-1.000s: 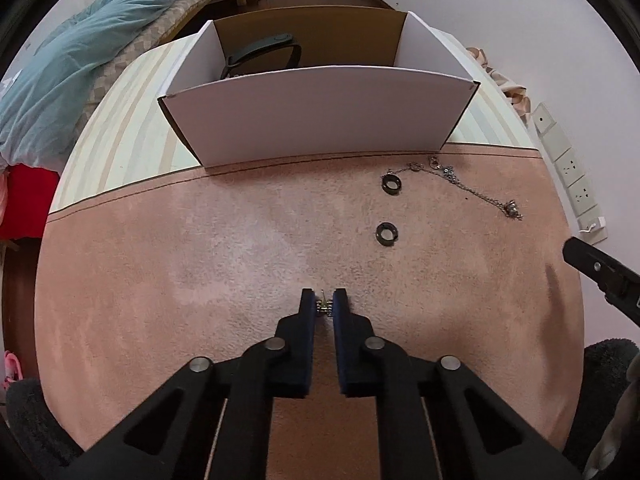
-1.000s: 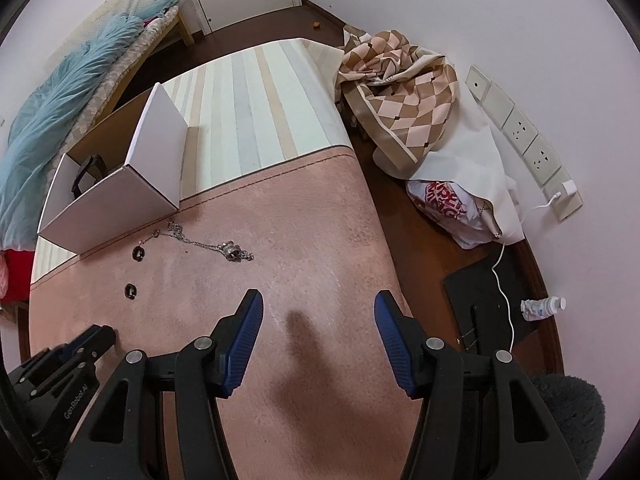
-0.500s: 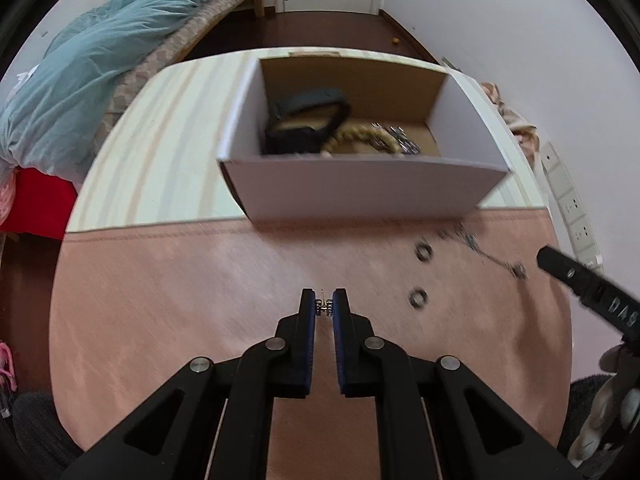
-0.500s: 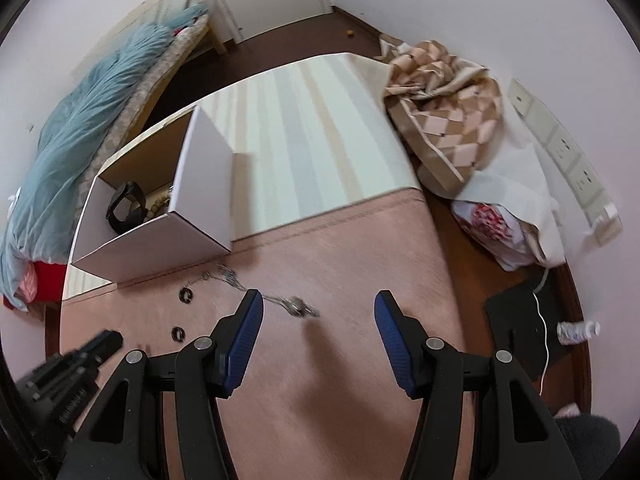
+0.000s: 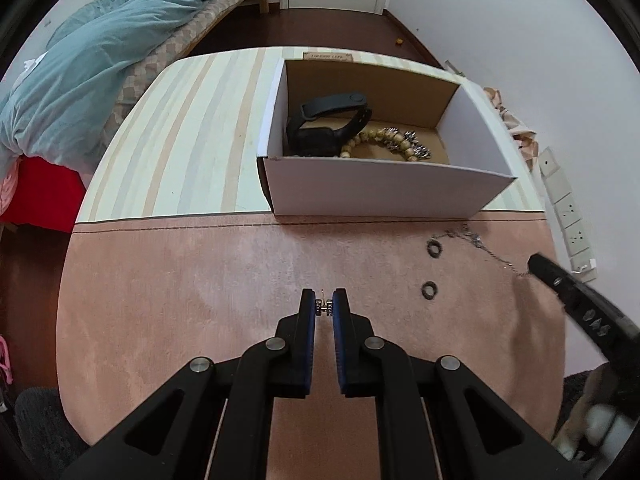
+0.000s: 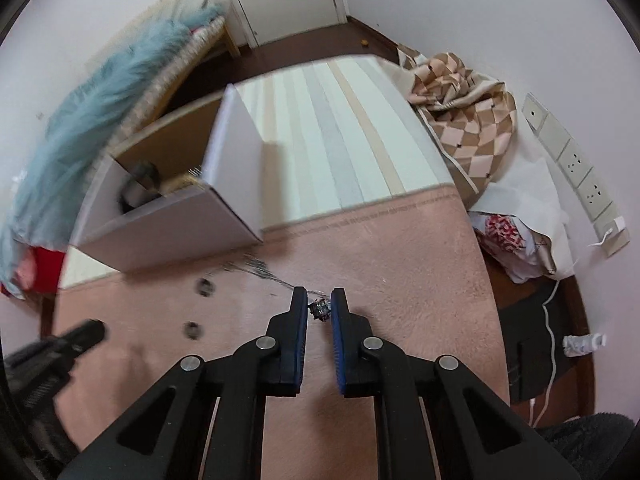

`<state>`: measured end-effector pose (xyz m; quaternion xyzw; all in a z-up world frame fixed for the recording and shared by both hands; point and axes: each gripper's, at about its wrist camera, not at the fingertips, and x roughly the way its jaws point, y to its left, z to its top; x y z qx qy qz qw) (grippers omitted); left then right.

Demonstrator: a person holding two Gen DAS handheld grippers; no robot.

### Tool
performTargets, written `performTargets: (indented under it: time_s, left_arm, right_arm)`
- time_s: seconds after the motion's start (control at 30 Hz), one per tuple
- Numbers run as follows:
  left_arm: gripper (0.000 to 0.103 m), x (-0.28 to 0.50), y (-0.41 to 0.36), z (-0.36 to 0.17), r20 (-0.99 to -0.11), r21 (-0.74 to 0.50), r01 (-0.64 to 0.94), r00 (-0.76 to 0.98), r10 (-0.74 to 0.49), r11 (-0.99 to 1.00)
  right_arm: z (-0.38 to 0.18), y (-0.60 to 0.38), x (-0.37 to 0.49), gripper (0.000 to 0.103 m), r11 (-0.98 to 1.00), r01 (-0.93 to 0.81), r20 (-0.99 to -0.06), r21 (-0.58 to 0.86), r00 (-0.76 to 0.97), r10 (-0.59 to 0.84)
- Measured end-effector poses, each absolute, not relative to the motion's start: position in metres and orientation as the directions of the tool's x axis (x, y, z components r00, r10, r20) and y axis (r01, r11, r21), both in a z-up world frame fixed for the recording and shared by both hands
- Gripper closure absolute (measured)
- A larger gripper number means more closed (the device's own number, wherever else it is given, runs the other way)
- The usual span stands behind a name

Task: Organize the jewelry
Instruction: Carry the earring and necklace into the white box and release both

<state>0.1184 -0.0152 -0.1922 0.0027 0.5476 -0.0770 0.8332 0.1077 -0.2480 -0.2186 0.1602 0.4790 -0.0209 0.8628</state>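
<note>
A: Left hand-held gripper (image 5: 323,307)?
B: Nearly closed, pinching a small metal earring (image 5: 323,306) between its pads, above the pink cloth of the counter (image 5: 200,280).
A: Right hand-held gripper (image 6: 319,309)?
B: Narrowed onto the pendant end of the chain necklace (image 6: 319,307); the chain trails toward the white box (image 5: 380,192).
A: Surroundings?
B: Two dark rings (image 5: 429,290) lie apart on the cloth. The box holds a black watch (image 5: 328,124) and a beaded bracelet (image 5: 384,144).

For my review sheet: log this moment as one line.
left gripper: shut on earring | right gripper: shut on necklace pendant | box: holds watch, bracelet
</note>
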Motion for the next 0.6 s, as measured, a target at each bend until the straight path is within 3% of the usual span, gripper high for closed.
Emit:
performTargets:
  time_s: [0.33,0.6]
  left_arm:
    - [0.097,0.137,-0.008,-0.125,-0.867,-0.236,0.177,0.405,-0.289,0.956]
    - [0.097,0.165,-0.001,-0.084,-0.834,-0.235,0.206,0.460,-0.306,0.950]
  right_arm:
    - [-0.100,-0.235,0.119,0.091,0.933,0.028,-0.711,0.360,0.656,0.254]
    - [-0.043,-0.216,0.155,0.091,0.922,-0.054,-0.657,0.383,0.687,0.312]
